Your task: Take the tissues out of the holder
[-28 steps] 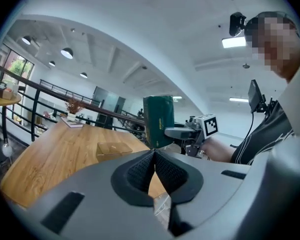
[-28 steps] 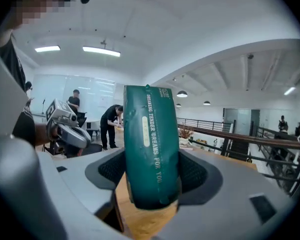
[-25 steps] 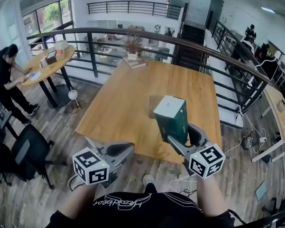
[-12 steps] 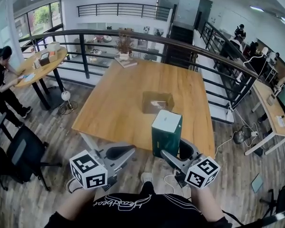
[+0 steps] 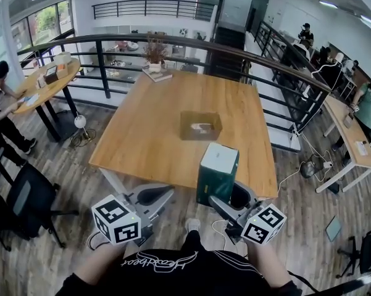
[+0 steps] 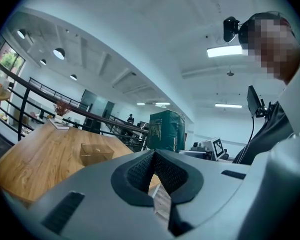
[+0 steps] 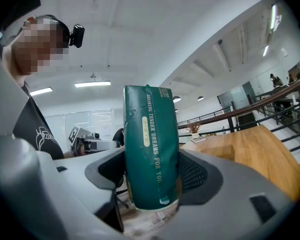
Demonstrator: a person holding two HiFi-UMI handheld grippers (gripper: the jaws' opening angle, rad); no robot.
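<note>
Beyond tissue pack [image 5: 217, 172]: clear holder [image 5: 200, 126] on table [image 5: 147, 137].

Left gripper [image 5: 155, 196]: jaws pressed together, empty, held low before the torso. Right gripper [image 5: 229, 197]: level alongside, jaws clamping an upright tissue pack [image 5: 217, 170].

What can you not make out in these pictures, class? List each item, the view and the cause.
1. Bottom end of the tissue pack, head view: hidden by the right gripper.
2. Contents of the holder, head view and left gripper view: too small.
3. Print on the tissue pack, left gripper view: too small.
</note>
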